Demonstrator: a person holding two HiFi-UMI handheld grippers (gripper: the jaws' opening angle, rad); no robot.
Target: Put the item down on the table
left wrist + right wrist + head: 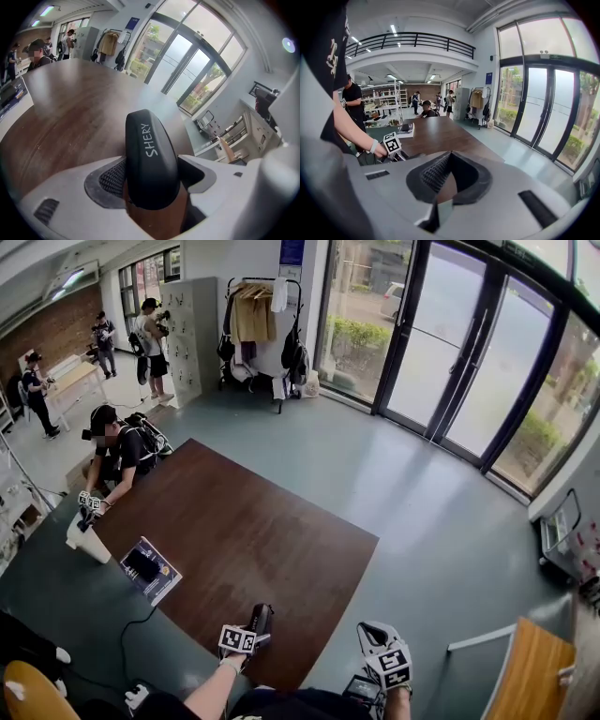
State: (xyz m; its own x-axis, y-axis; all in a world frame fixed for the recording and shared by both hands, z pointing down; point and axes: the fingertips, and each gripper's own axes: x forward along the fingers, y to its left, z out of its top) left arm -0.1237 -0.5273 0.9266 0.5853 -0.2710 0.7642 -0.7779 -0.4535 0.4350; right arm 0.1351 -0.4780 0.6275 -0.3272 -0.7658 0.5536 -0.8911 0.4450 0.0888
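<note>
Lowest in the frame, left gripper (255, 626) clamps a black case (150, 159) over the brown table (253, 531); right gripper (447, 159) is closed, empty.

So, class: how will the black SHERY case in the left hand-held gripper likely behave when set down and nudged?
Probably stiff: the black case holds its rounded shape in the left hand-held gripper. Its smooth shell may slide on the brown table. The curved body could rock or roll.

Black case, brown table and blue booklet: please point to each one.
black case (150, 159): left gripper view, its lettered top.
brown table (248, 535): head view, bare middle of top.
blue booklet (162, 577): head view, cover's right part.
</note>
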